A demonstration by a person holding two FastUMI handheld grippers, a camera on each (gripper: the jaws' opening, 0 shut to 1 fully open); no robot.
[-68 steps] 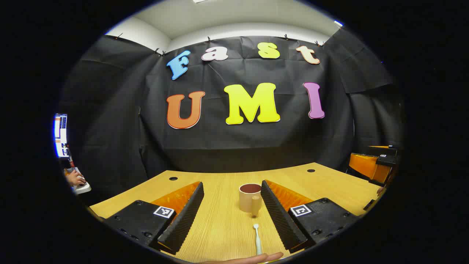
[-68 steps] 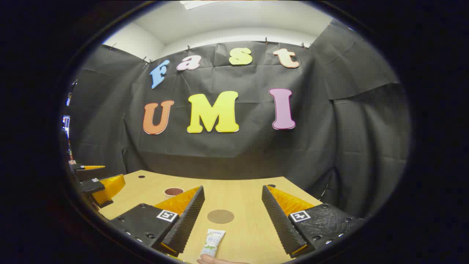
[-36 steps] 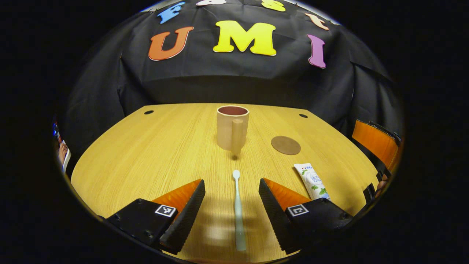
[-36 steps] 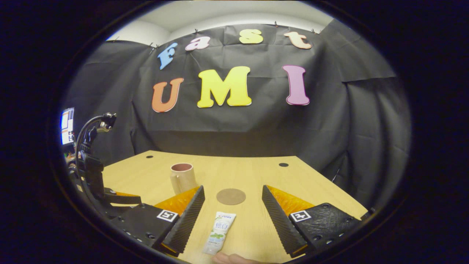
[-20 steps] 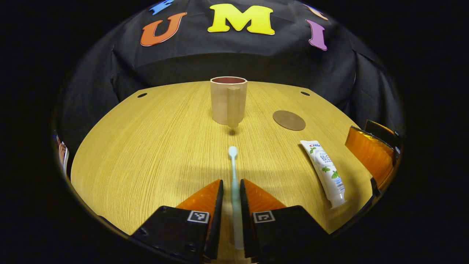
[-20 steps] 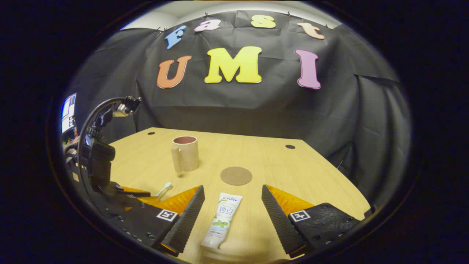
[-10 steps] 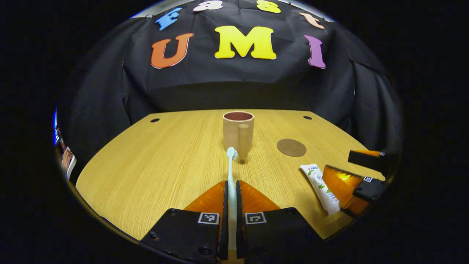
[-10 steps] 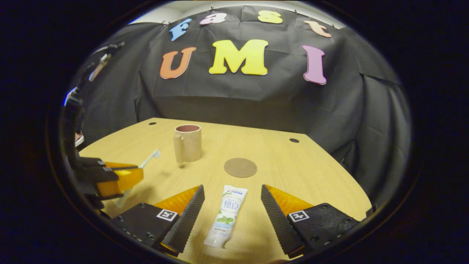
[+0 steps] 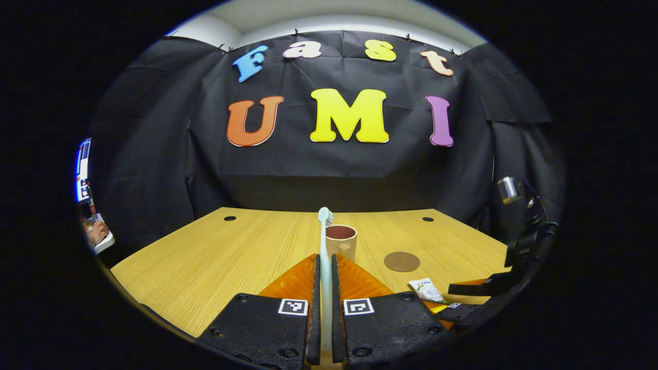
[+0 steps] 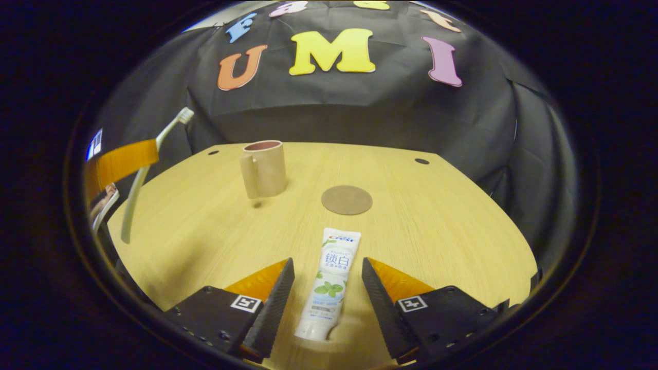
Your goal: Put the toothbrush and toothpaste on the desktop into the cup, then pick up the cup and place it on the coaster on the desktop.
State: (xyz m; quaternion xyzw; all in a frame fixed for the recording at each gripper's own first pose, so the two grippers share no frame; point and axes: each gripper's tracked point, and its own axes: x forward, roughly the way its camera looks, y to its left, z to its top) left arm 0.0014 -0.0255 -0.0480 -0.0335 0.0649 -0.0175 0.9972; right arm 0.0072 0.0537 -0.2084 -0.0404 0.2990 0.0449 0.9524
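My left gripper (image 9: 324, 259) is shut on the pale toothbrush (image 9: 324, 241), lifted off the desk with its bristled head up in front of the beige cup (image 9: 341, 241). In the right gripper view the same toothbrush (image 10: 149, 159) hangs tilted at the far left, held by the left gripper (image 10: 121, 162). My right gripper (image 10: 327, 267) is open and low over the desk, a finger on each side of the white toothpaste tube (image 10: 331, 275), which lies flat with its cap toward me. The cup (image 10: 263, 168) stands upright, and the round brown coaster (image 10: 346, 200) lies to its right.
The wooden desk (image 10: 437, 231) has small cable holes near its back edge. In the left gripper view the right gripper (image 9: 488, 290) and its camera mount sit at the right edge, beside the toothpaste (image 9: 425, 289) and coaster (image 9: 401, 261). A person's hand (image 9: 95, 234) rests far left.
The left gripper closed on the toothbrush and raised it off the desk. The right gripper came down and forward, and its fingers now flank the toothpaste more narrowly.
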